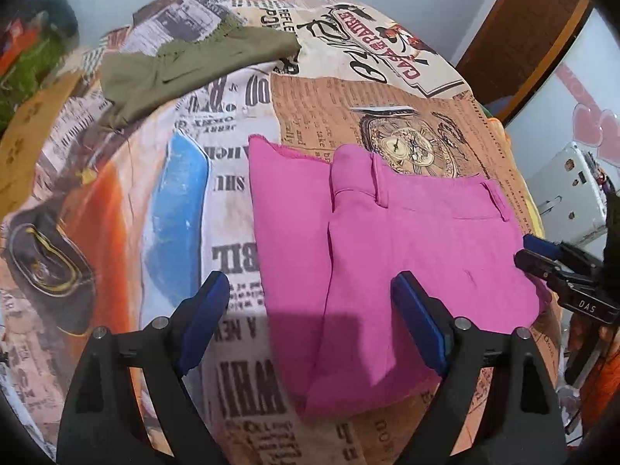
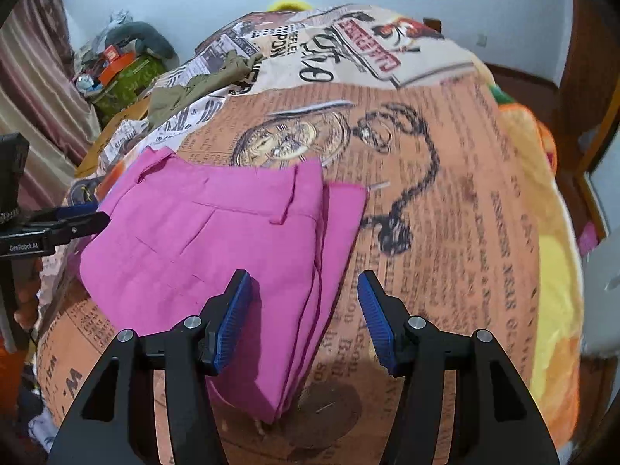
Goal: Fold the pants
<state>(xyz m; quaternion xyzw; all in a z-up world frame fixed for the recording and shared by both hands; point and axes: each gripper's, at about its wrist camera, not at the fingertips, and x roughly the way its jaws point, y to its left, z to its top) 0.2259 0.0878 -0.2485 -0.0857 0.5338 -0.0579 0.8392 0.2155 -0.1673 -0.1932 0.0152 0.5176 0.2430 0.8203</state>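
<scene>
Pink pants [image 1: 391, 240] lie folded in a stack on the newspaper-print bedsheet [image 1: 232, 178], waistband at the far edge. My left gripper [image 1: 310, 321] is open and empty, hovering over the stack's near left part. My right gripper [image 2: 304, 321] is open and empty, over the stack's near right edge [image 2: 232, 244]. The right gripper's tips [image 1: 542, 259] show at the pants' right edge in the left wrist view. The left gripper's tips [image 2: 83, 219] show at the pants' left edge in the right wrist view.
Olive green pants [image 1: 186, 73] lie crumpled at the far side of the bed, also in the right wrist view [image 2: 193, 89]. Clutter [image 2: 120, 73] is piled beyond the bed at far left. A yellow-orange blanket [image 2: 550, 271] lies along the right edge. A white sewing machine [image 1: 569, 197] stands at right.
</scene>
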